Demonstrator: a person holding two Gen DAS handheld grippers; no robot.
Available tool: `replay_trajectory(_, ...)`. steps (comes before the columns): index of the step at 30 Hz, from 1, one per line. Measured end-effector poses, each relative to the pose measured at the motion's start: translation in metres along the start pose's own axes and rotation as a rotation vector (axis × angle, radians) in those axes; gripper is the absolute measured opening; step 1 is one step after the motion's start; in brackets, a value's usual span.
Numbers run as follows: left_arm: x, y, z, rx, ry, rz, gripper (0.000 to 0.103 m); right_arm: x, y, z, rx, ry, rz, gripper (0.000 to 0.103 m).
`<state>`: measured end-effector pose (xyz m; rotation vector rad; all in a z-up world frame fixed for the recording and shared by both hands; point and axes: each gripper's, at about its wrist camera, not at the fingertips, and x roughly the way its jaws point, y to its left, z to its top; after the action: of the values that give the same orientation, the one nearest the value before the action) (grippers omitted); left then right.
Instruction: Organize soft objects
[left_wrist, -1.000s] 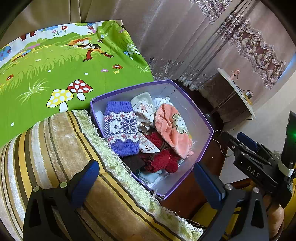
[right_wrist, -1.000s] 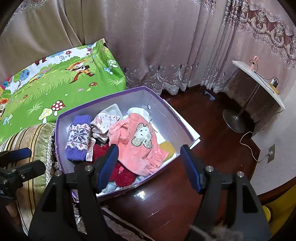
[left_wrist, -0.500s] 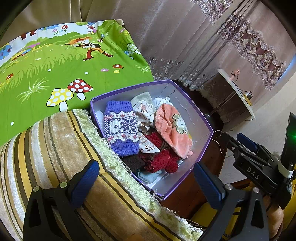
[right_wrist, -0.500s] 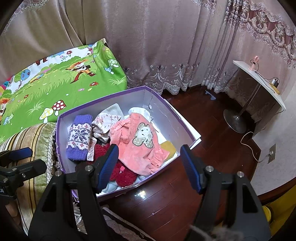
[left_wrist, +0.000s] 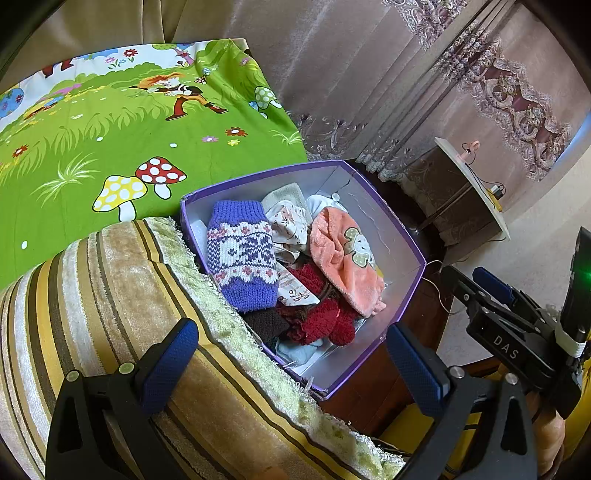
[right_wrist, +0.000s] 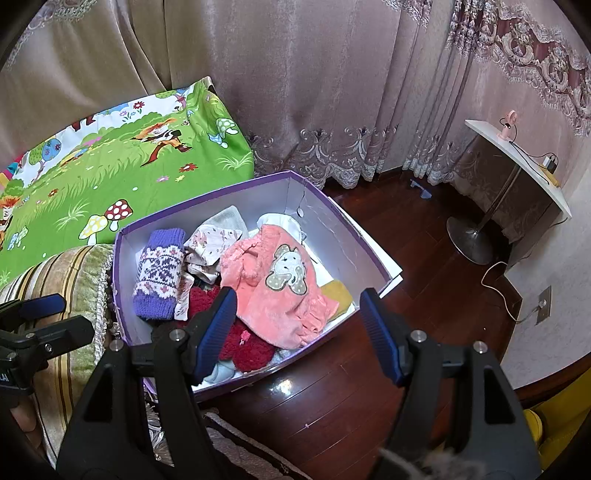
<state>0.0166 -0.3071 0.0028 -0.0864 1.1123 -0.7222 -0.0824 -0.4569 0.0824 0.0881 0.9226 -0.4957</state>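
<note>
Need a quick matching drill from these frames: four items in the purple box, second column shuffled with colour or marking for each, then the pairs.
Items:
1. knit sweater
2. fleece top
3. fuzzy garment
4. folded cloth at the right wall

Descriptions:
A. dark red
B. mustard yellow
C. purple with a white patterned band
D. salmon pink with an elephant patch

Pairs: 1-C, 2-D, 3-A, 4-B

All four lie inside the purple box.
</note>
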Motion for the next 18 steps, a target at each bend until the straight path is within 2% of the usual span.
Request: replay_trajectory(18, 0.0006, 0.0002, 0.0006, -0.003, 0.001, 0.000, 0.103, -0.0016, 0.0005, -0.0001, 0.005, 0.001, 0.001, 0.072)
